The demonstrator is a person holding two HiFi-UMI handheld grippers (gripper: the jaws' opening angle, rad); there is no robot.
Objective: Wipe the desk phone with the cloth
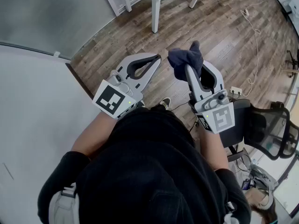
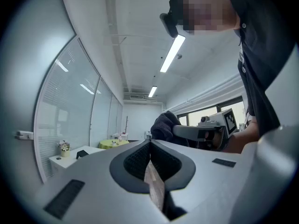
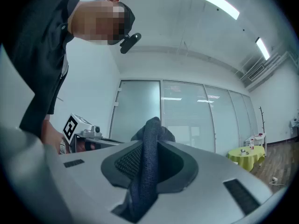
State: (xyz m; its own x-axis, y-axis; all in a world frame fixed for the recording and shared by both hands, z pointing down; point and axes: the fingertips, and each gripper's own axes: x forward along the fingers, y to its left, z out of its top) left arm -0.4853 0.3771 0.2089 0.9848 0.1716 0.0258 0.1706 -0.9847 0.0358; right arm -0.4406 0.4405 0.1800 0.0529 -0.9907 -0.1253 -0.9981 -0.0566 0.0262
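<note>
Wood-plank floor (image 1: pixel 219 36), 12 to 3 o'clock in head view. White desk top (image 1: pixel 32 125), 9 o'clock. Mesh office chair (image 1: pixel 273 132), 4 o'clock. Left gripper (image 1: pixel 156 59), 11 o'clock of centre, jaws closed tip to tip, nothing held. Right gripper (image 1: pixel 188 68), 1 o'clock, clamped on dark blue cloth (image 1: pixel 184 57), bunched over the tips.

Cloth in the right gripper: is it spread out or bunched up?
Bunched up. The right gripper is shut on the cloth: a folded ridge runs between its jaws and a dark wad sticks out past the tips.
</note>
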